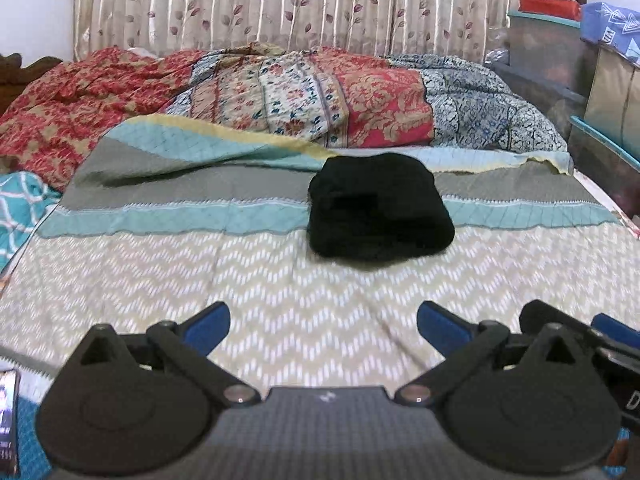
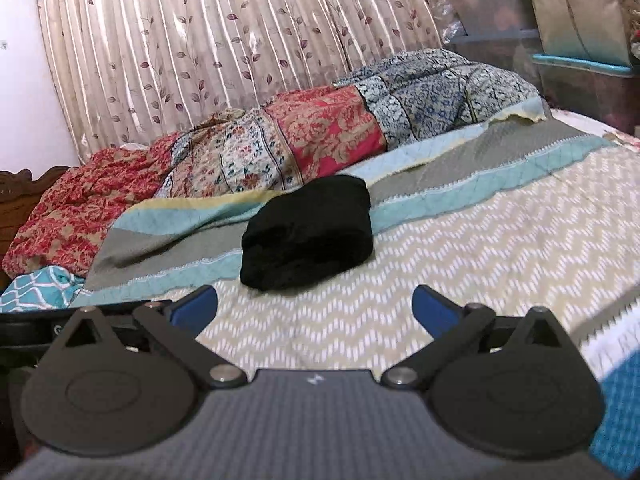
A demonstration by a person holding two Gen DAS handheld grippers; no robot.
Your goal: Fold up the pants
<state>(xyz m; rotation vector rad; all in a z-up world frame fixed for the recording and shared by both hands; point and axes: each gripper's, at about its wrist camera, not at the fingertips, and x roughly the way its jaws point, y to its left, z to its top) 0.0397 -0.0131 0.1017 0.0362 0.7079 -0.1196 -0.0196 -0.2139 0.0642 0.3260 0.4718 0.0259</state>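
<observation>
The black pants [image 1: 378, 210] lie folded into a compact bundle on the bed, on the zigzag and teal-striped bedspread [image 1: 200, 280]. They also show in the right wrist view [image 2: 310, 230]. My left gripper [image 1: 323, 320] is open and empty, held back from the bundle over the bedspread. My right gripper [image 2: 316, 306] is open and empty too, just short of the bundle's near edge. Part of the right gripper shows at the right edge of the left wrist view [image 1: 592, 332].
A crumpled patchwork quilt [image 1: 280, 100] lies along the far side of the bed in front of a leaf-print curtain [image 1: 280, 4]. Stacked storage boxes and bags [image 1: 580, 80] stand at the right. A teal patterned cloth [image 1: 20, 208] lies at the left edge.
</observation>
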